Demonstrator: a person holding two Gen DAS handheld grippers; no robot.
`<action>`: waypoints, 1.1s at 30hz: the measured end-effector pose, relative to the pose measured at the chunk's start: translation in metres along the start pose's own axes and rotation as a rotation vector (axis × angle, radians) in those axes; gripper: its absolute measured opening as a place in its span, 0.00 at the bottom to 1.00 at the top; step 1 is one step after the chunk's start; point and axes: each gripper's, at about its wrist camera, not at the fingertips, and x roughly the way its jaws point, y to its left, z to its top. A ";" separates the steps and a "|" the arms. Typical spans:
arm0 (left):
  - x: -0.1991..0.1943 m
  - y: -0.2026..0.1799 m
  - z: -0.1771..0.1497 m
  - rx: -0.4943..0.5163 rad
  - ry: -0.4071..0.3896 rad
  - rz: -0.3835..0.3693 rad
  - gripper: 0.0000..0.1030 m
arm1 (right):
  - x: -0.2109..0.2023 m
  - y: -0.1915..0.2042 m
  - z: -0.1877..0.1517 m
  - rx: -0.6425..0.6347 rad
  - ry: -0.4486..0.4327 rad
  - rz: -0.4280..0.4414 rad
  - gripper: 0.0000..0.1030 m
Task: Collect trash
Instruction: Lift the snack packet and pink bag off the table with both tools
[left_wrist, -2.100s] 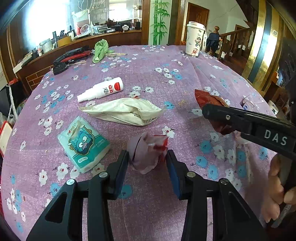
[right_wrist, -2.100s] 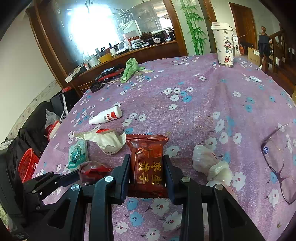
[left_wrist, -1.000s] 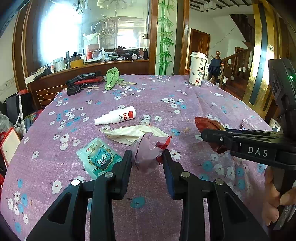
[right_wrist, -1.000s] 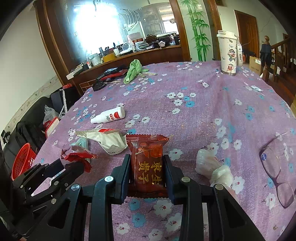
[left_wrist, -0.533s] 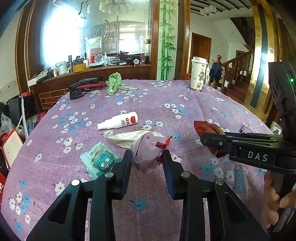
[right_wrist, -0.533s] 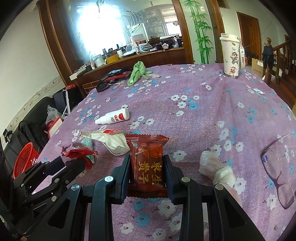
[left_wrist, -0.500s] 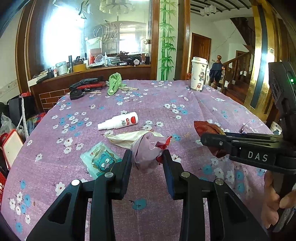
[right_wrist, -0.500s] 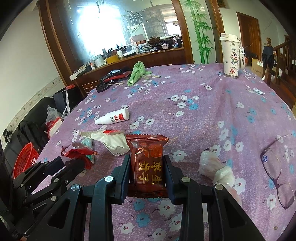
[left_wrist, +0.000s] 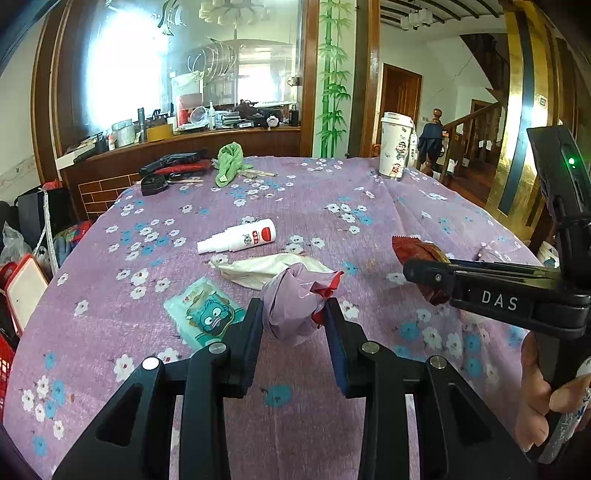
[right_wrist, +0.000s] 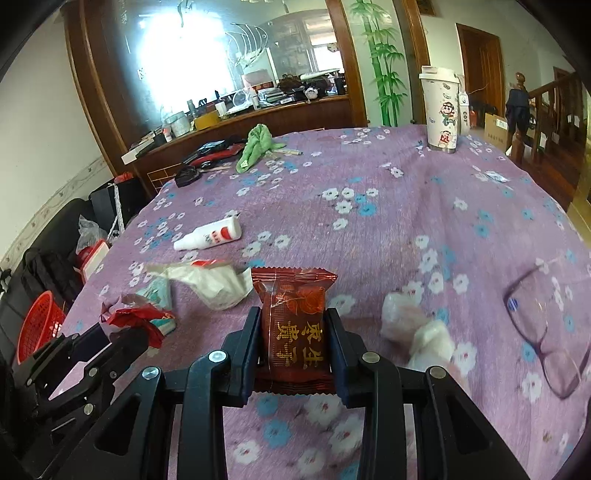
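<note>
Over the purple flowered tablecloth (left_wrist: 332, 184) we hold our right gripper (right_wrist: 293, 345) clamped on the red snack packet (right_wrist: 293, 332). To its left our left gripper (left_wrist: 293, 325) pinches the crumpled pink wrapper (left_wrist: 291, 299), raised near the white bag (left_wrist: 266, 269)

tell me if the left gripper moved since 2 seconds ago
Yes. The left gripper rose off the tablecloth with the crumpled wrapper, away from the white spray bottle.
</note>
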 end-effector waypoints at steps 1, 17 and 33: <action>-0.005 0.000 -0.001 0.002 -0.002 -0.001 0.31 | -0.006 0.004 -0.003 -0.008 -0.002 -0.008 0.35; -0.082 0.023 -0.032 -0.016 -0.003 -0.023 0.31 | -0.080 0.052 -0.067 0.013 -0.006 0.075 0.35; -0.118 0.036 -0.044 -0.037 -0.021 -0.040 0.31 | -0.103 0.077 -0.087 -0.025 -0.004 0.077 0.35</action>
